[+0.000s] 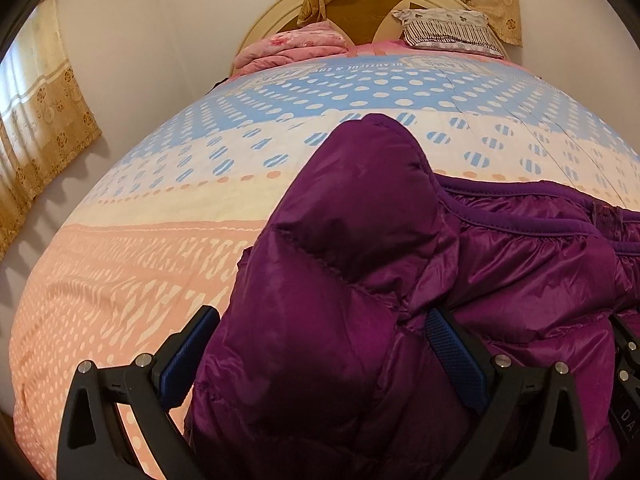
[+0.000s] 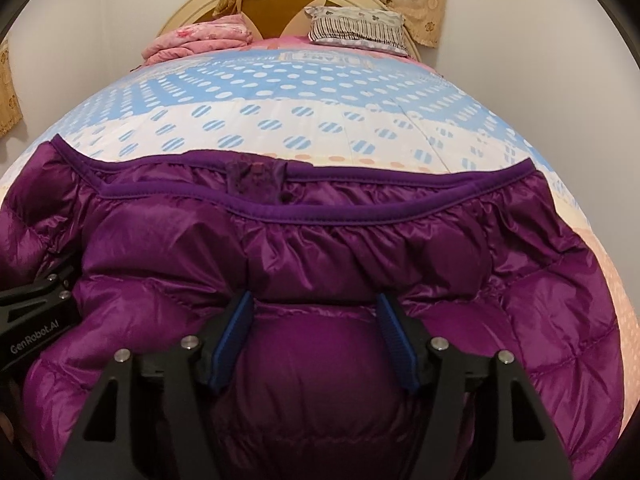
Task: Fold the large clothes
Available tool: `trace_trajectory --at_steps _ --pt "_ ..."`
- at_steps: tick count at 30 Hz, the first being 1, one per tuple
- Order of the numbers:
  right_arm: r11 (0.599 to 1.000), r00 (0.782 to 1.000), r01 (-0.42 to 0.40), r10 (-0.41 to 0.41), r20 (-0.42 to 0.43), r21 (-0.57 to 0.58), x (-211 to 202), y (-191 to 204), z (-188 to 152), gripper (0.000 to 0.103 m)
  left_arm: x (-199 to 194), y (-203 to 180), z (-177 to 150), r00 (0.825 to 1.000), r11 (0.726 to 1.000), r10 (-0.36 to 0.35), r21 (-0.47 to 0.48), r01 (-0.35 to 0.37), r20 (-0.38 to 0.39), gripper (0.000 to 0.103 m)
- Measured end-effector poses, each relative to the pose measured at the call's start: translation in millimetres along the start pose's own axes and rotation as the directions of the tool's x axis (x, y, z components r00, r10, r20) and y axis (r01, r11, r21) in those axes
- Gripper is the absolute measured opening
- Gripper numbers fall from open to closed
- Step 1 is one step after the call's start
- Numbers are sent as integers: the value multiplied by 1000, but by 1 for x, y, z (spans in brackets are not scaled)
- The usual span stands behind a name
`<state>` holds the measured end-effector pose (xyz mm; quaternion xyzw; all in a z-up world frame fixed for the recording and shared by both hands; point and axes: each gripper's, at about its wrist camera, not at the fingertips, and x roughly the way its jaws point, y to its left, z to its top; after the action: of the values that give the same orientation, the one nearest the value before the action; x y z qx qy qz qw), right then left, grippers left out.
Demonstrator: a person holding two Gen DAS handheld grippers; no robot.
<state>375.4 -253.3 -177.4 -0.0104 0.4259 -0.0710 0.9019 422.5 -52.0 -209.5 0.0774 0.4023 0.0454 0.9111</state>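
Note:
A shiny purple down jacket (image 2: 360, 248) lies across the near part of the bed, its dark elastic hem (image 2: 360, 212) facing the headboard. My right gripper (image 2: 314, 297) stands over its middle, and a puffy fold fills the gap from one blue pad to the other. In the left wrist view a thick sleeve of the jacket (image 1: 352, 216) rises between the wide-set jaws of my left gripper (image 1: 322, 314), bulging against both pads. The left gripper's black body (image 2: 36, 320) shows at the jacket's left side.
The bed is covered by a dotted quilt (image 1: 160, 208) in blue, cream and peach bands. A folded pink blanket (image 1: 292, 48) and a striped pillow (image 1: 448, 30) lie at the round headboard (image 2: 280, 4). Gold curtains (image 1: 40, 120) hang on the left wall.

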Motion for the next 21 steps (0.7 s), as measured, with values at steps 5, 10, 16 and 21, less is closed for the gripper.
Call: trace_trajectory --at_steps 5,10,16,21 --pt "1000 1000 12 -12 -5 -9 0 5 1 68 -1 0 0 1000 1000 0 3 0 -2 102" --pt "1000 1000 18 -18 -7 -13 0 6 1 68 -1 1 -1 1000 1000 1 4 0 -4 102" --pt "1000 1000 17 -18 -8 -12 1 7 1 69 1 -1 1 1000 1000 2 7 -2 -6 102" --pt "1000 1000 20 -20 -8 -12 0 8 1 69 1 -1 1 1000 1000 3 8 -3 -6 102"
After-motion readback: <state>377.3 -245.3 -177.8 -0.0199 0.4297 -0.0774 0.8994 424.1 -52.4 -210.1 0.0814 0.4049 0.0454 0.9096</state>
